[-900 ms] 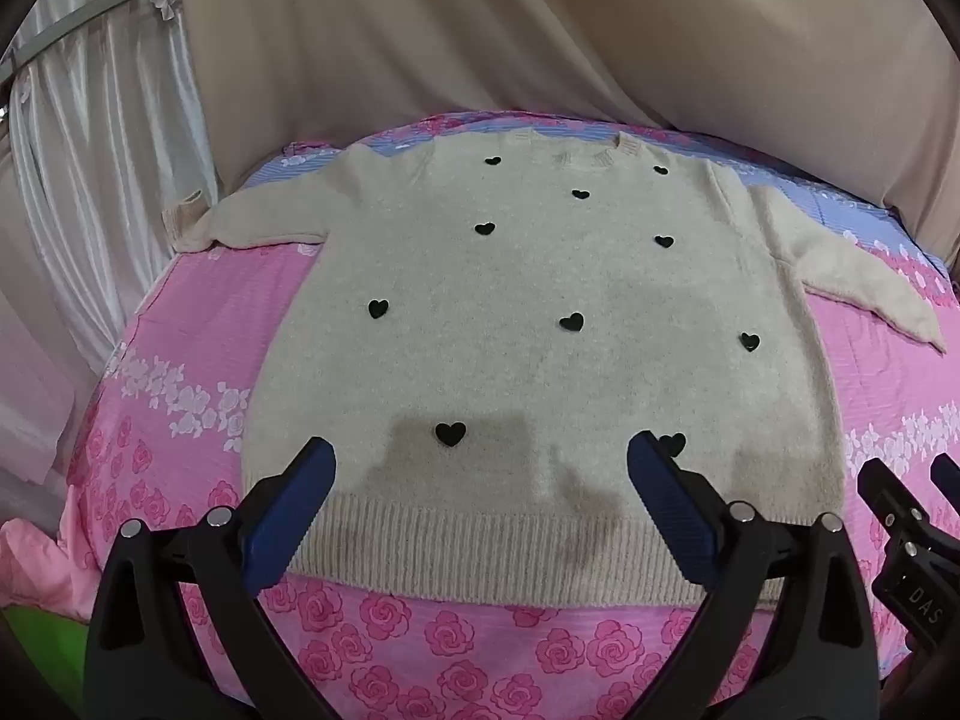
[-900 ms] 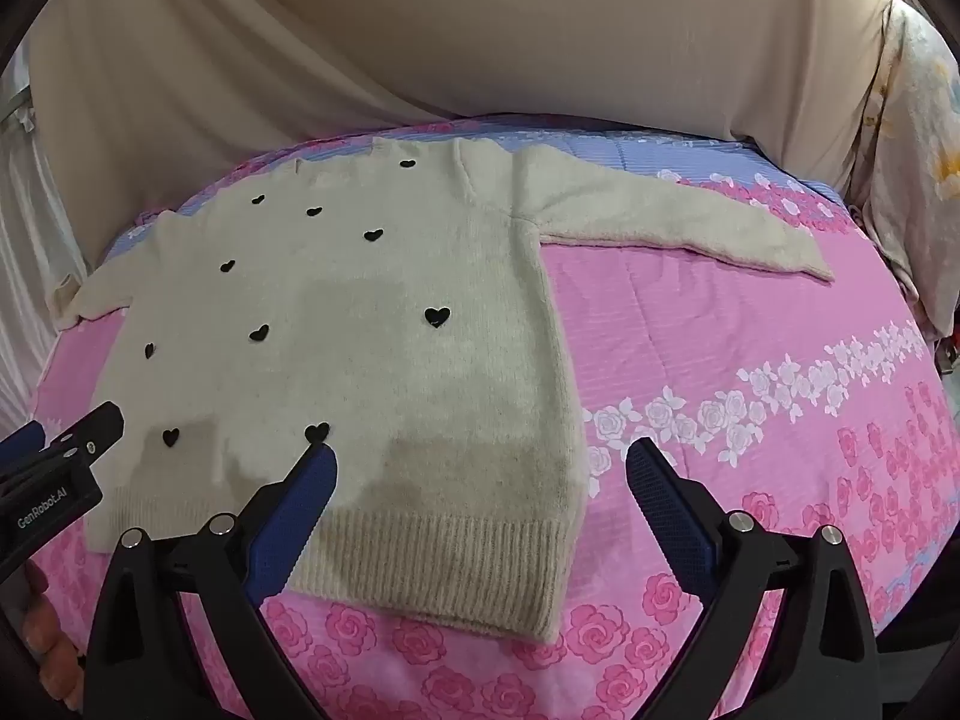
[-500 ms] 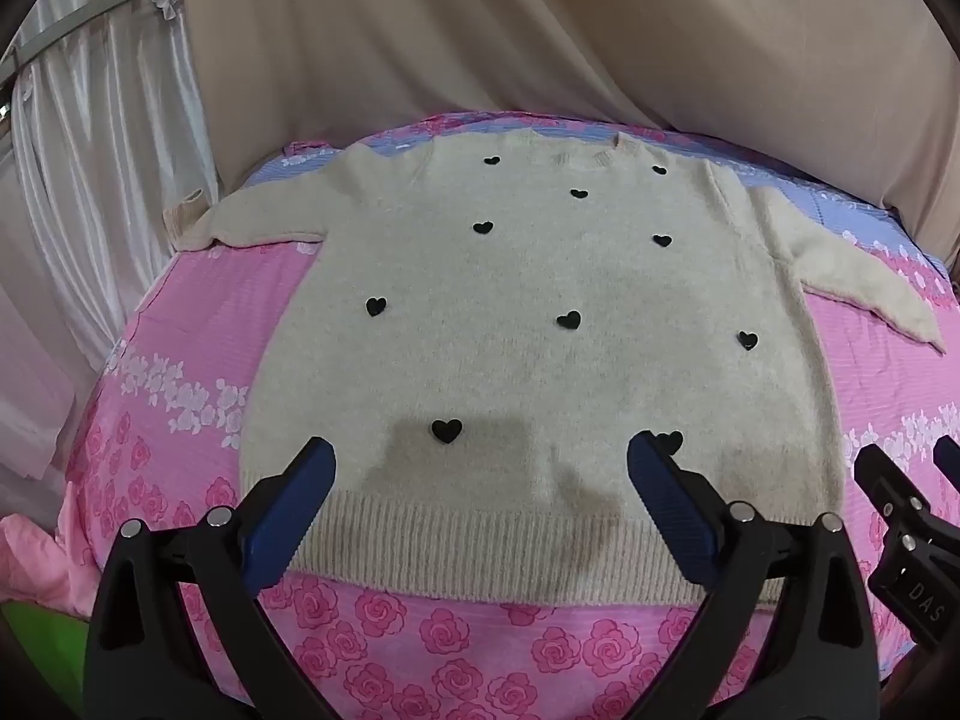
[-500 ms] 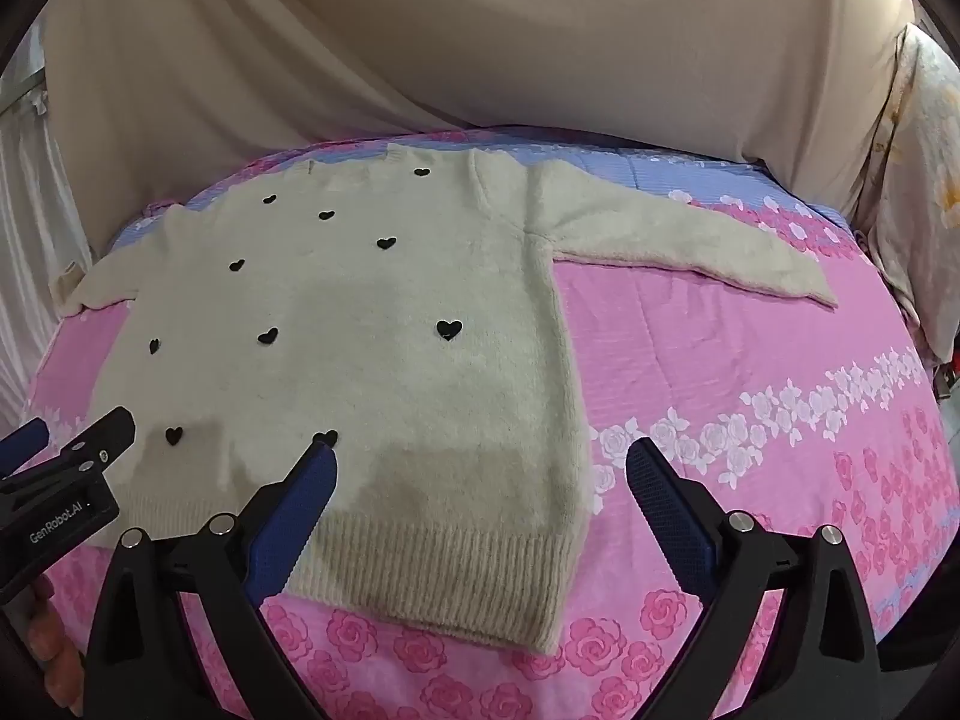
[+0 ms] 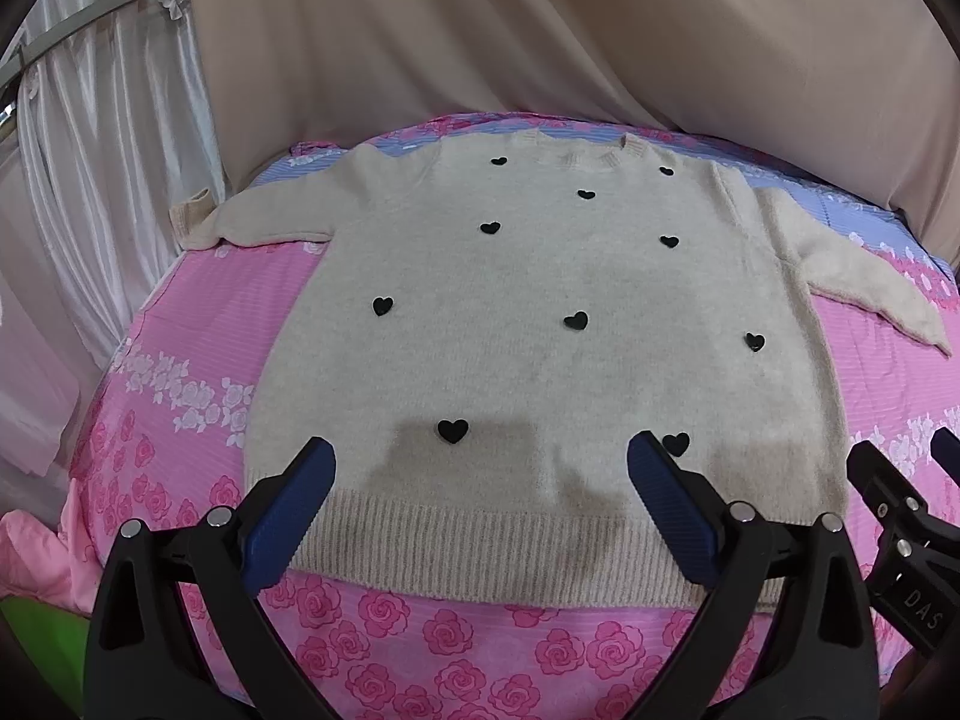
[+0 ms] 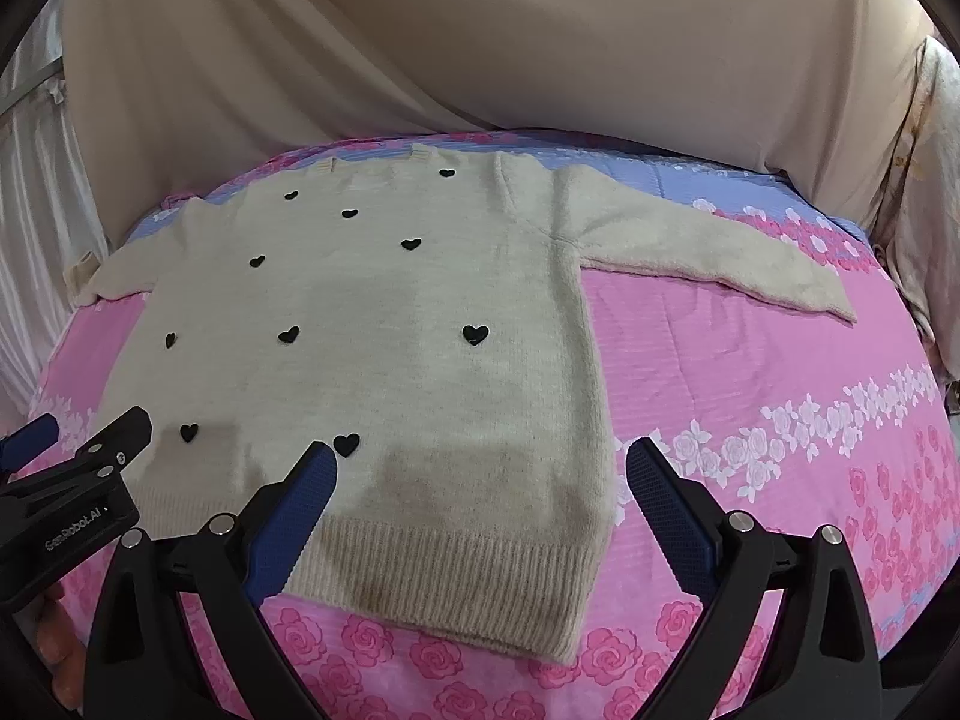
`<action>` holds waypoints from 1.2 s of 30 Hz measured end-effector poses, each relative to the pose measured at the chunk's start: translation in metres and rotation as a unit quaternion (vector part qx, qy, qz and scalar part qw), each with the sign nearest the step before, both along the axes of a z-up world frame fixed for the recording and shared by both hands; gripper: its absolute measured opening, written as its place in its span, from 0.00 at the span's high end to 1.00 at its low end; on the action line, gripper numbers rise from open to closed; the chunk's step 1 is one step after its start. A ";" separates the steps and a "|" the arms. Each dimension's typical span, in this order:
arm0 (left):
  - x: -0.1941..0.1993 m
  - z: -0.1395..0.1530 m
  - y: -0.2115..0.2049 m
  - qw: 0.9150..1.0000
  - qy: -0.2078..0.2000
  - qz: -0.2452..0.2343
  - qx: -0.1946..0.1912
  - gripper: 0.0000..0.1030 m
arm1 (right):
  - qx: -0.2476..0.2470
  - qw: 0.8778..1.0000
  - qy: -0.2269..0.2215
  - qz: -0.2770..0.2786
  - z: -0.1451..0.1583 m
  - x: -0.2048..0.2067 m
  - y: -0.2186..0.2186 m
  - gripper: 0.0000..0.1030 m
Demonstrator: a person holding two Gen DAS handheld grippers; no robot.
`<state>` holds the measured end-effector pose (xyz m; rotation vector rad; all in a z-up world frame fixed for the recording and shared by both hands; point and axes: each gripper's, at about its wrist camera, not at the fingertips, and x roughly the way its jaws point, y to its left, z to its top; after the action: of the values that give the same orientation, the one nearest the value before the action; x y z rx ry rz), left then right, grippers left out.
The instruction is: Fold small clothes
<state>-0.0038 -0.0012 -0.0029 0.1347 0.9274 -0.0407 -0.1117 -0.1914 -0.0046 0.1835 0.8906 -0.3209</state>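
Observation:
A cream knit sweater (image 5: 540, 324) (image 6: 384, 312) with small black hearts lies flat, front up, on the pink flowered bedsheet (image 5: 180, 372), both sleeves spread out sideways. Its ribbed hem (image 5: 480, 546) is nearest me. My left gripper (image 5: 480, 504) hovers open above the hem's middle, nothing between its blue pads. My right gripper (image 6: 480, 504) hangs open above the hem's right corner (image 6: 564, 618), also holding nothing. The right sleeve (image 6: 720, 258) reaches toward the bed's right side. Each gripper shows at the edge of the other's view.
A beige draped cloth (image 6: 480, 48) hangs behind the bed. White curtains (image 5: 90, 180) stand at the left, and a pale flowered cloth (image 6: 924, 180) at the far right. Pink fabric (image 5: 30, 558) is bunched at the bed's lower left. Bare sheet (image 6: 750, 390) spreads right of the sweater.
In the right wrist view the sweater has slid down and right in the picture, so that gripper has shifted slightly. The left wrist view is almost unchanged. Both grippers stay open.

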 end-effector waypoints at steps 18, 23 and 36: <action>0.000 0.000 -0.002 1.000 -0.002 -0.004 0.002 0.07 | -0.007 1.000 0.000 0.021 0.002 0.005 0.005 0.07; 0.000 -0.001 -0.003 1.000 -0.001 -0.003 0.004 0.07 | -0.006 1.000 0.001 0.023 0.002 0.004 0.005 0.07; -0.002 0.000 -0.004 1.000 -0.001 -0.006 0.004 0.07 | -0.007 1.000 0.001 0.020 0.002 0.005 0.006 0.07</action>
<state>-0.0055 -0.0049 -0.0033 0.1484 0.9247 -0.0478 -0.1071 -0.1854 -0.0028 0.1521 0.8919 -0.2897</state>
